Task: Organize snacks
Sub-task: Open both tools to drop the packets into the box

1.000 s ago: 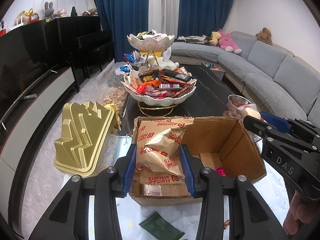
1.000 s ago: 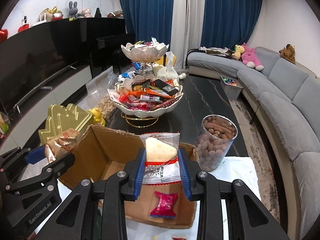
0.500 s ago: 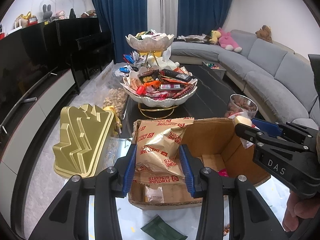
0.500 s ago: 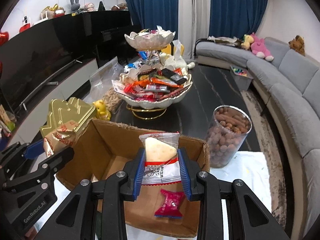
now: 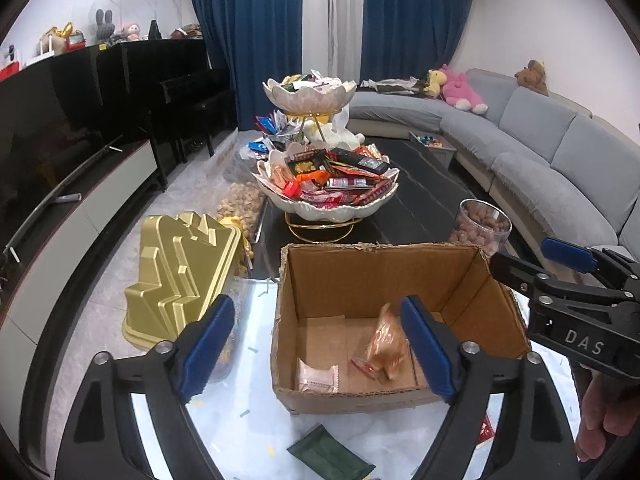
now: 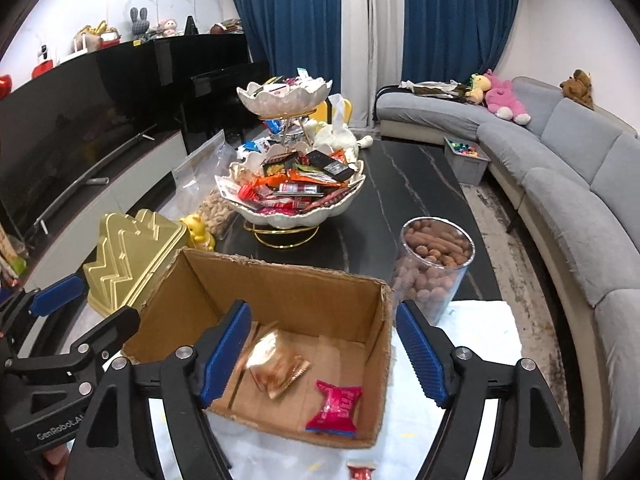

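Snack packets (image 6: 277, 364) crinkly, foil | cardboard box (image 5: 372, 276) corrugated, open-topped

The right gripper (image 6: 320, 350) is hanging over the open cardboard box (image 6: 280, 292), its blue jaws spreading with nothing between them. A golden snack packet (image 6: 276, 364) and a red candy wrapper (image 6: 336, 406) are lying on the box floor.

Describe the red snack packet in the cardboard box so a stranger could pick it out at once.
Find the open cardboard box on the white-covered near end of the table, in front of the two-tier snack bowl. On its floor, in the right wrist view, the red packet lies in the near right corner. It is small, bright red and crimped at both ends, unlike the shiny gold packet beside it.
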{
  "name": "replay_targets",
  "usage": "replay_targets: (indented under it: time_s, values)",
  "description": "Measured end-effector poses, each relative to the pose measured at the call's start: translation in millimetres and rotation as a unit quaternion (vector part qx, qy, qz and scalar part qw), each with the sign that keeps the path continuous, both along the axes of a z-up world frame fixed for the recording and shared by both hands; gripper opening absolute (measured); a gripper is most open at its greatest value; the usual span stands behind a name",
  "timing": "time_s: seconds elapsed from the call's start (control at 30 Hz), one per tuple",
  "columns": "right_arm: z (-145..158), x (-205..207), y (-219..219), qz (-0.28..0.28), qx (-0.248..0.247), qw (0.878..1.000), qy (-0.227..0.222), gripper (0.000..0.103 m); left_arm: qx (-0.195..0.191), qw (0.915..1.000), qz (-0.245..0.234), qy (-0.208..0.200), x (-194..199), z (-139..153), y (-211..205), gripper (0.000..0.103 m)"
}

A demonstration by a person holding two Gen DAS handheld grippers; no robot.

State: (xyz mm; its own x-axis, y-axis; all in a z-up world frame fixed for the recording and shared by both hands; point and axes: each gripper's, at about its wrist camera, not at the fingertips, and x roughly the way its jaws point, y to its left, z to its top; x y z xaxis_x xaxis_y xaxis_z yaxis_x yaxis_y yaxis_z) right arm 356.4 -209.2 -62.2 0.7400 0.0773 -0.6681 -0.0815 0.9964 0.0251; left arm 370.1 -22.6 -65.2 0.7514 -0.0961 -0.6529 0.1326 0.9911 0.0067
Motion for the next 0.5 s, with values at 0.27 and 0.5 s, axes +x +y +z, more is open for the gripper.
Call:
replay_targets:
  time_s: [0.27, 0.5]
  values:
    - [10.8, -31.2, -0.9, -0.005, -0.011, 1.000, -0.017, 0.076, 0.000, 1.0000, 0.004, -0.007, -26.9, 9.2, 1.7, 0.092]
    - [11.9, -54.7, -6.7, -0.008, -0.009, 1.000, -0.023, 0.076, 0.006, 1.0000, 0.001, -0.002, -51.5, 5.9, -3.2, 0.092]
